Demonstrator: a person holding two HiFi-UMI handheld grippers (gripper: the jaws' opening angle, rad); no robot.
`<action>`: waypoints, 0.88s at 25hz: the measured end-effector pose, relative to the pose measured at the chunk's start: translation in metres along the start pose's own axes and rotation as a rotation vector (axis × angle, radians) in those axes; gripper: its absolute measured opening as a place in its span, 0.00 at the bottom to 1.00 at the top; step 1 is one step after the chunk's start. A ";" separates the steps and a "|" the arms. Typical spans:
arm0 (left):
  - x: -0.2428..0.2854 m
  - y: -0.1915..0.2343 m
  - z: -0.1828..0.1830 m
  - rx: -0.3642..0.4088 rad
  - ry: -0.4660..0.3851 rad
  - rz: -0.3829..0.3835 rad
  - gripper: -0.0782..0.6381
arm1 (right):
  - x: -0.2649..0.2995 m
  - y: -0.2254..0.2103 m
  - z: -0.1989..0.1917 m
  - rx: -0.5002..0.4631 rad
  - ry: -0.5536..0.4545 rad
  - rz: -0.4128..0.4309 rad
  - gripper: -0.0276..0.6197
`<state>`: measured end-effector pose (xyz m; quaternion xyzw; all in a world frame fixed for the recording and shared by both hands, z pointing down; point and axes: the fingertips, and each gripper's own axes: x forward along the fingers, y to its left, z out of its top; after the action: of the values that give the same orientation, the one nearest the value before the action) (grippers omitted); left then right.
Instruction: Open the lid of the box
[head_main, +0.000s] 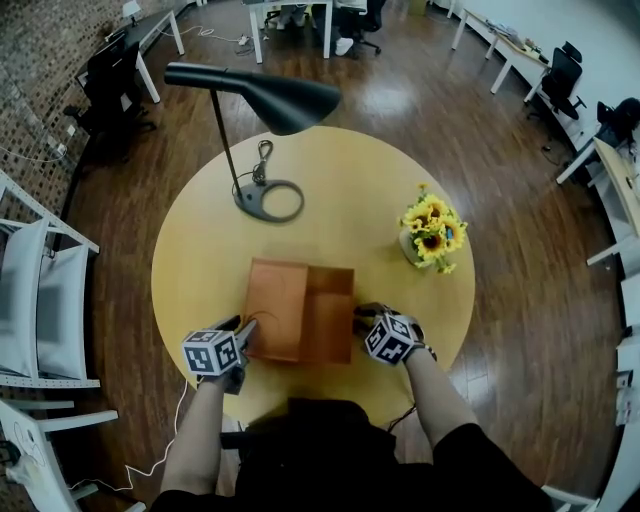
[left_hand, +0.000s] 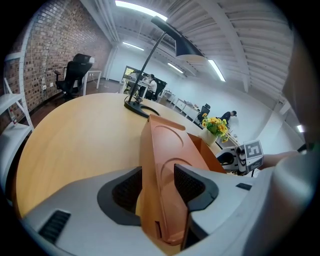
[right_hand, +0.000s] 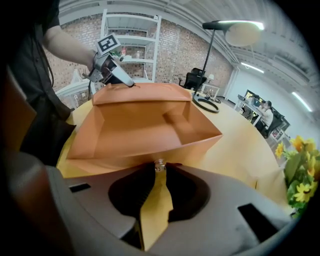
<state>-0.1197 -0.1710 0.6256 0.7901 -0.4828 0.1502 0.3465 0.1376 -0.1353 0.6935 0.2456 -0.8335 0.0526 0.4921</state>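
Observation:
An orange box (head_main: 330, 318) sits at the near middle of the round yellow table (head_main: 200, 260). Its lid (head_main: 275, 308) is swung up and over to the left, and the empty inside (right_hand: 145, 127) shows. My left gripper (head_main: 245, 335) is shut on the lid's (left_hand: 165, 150) near edge, with a pad (left_hand: 190, 182) on each face. At the box's right wall, my right gripper (head_main: 362, 318) has its tips pinched on a small shiny knob (right_hand: 159, 164) on that wall.
A black desk lamp (head_main: 268, 200) stands at the back of the table, its shade (head_main: 275, 98) overhanging. A vase of sunflowers (head_main: 432, 232) is at the right, close to the box. White chairs (head_main: 40, 300) stand left of the table.

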 end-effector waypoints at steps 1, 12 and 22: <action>0.001 0.001 0.000 -0.004 -0.003 0.001 0.38 | 0.000 -0.001 0.000 0.003 0.003 -0.006 0.16; -0.012 -0.008 0.019 0.009 -0.129 -0.028 0.38 | -0.063 -0.023 0.001 0.187 -0.133 -0.171 0.26; -0.079 -0.031 0.071 -0.012 -0.422 -0.117 0.28 | -0.184 -0.032 0.046 0.619 -0.654 -0.361 0.26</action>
<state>-0.1387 -0.1589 0.5170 0.8286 -0.4989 -0.0420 0.2506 0.1881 -0.1124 0.5093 0.5250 -0.8337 0.1319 0.1091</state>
